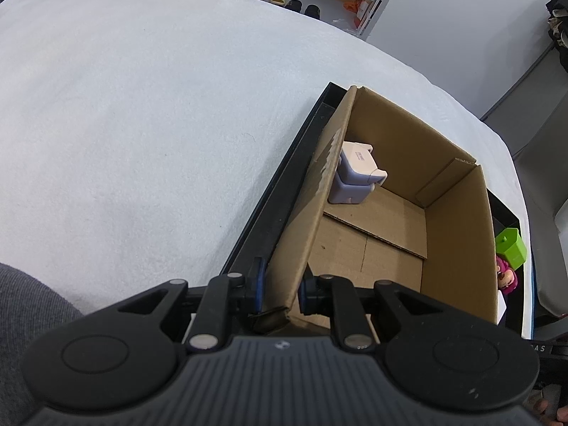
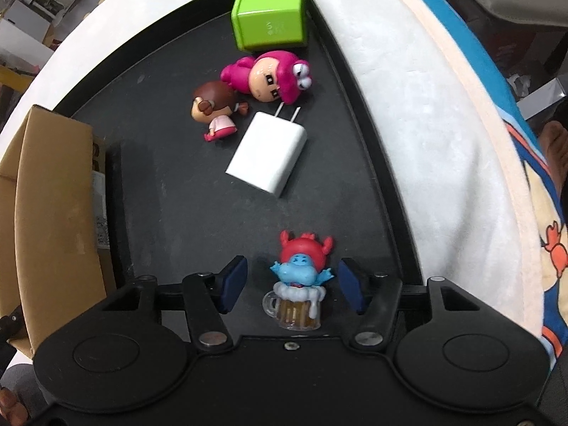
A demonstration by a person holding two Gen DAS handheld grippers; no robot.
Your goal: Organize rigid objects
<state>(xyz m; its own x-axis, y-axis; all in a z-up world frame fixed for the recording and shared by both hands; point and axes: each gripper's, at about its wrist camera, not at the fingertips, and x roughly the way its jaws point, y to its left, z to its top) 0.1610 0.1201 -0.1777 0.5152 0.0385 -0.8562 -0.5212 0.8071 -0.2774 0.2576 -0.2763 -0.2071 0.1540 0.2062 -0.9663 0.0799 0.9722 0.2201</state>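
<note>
My left gripper [image 1: 278,289] is shut on the near left wall of an open cardboard box [image 1: 458,220], one pad on each side of the wall. Two stacked lilac and white chargers [image 1: 355,174] stand inside against that wall. My right gripper [image 2: 289,285] is open over a black tray [image 2: 170,184], its pads on either side of a blue and red figure in a beer mug [image 2: 300,284], not touching it. Farther on the tray lie a white charger [image 2: 268,154], a brown-haired doll [image 2: 214,110], a pink-hooded doll [image 2: 273,76] and a green box [image 2: 269,19].
The box stands in the black tray [image 1: 277,191] on a white blanket [image 1: 124,124]. The green box [image 1: 511,248] and the pink doll [image 1: 506,277] show right of the box. The cardboard box [image 2: 53,213] fills the tray's left side. A blue cartoon blanket [image 2: 532,230] lies at the right.
</note>
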